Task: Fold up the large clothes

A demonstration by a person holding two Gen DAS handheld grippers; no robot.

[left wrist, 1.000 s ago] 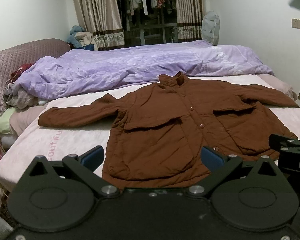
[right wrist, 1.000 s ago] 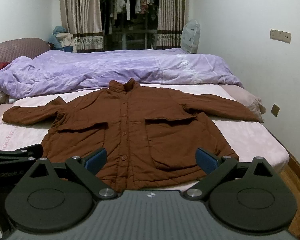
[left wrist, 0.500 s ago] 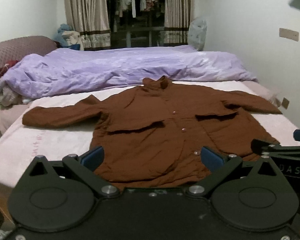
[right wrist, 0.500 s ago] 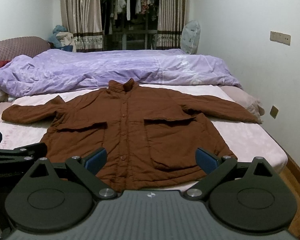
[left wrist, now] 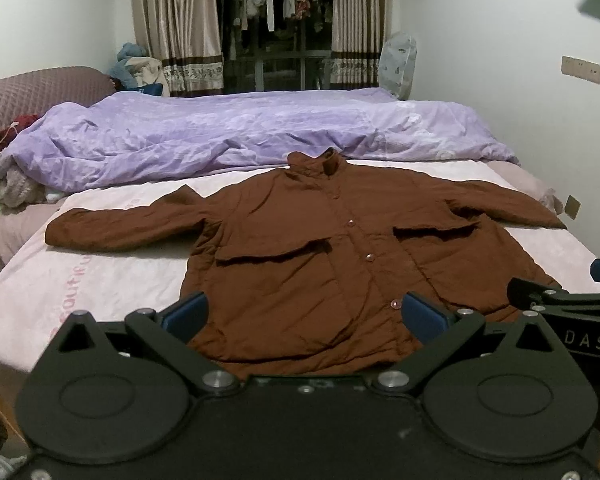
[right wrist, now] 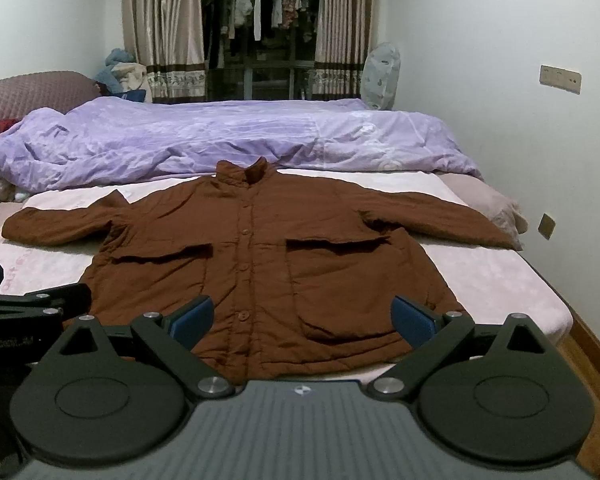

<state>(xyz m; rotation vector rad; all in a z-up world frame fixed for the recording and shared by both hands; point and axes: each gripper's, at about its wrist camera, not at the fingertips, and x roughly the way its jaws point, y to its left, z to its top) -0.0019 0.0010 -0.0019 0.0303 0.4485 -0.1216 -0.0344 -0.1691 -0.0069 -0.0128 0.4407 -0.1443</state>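
The brown jacket [left wrist: 320, 256] lies flat and face up on the pink bed sheet [left wrist: 100, 280] — collar toward the purple duvet [left wrist: 240, 132] at the top of the frame, hem at the bottom, sleeves stretched left and right. The left gripper [left wrist: 306, 316] hangs wide open over the hem, holding nothing. The right gripper [right wrist: 302, 318] is just the same — spread, empty, the hem and lower buttons framed between its blue pads [right wrist: 192, 320].

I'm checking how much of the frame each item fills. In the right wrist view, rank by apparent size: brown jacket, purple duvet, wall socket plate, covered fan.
1. Brown jacket and purple duvet: similar, nearness inflates the jacket.
2. Covered fan.
3. Wall socket plate.
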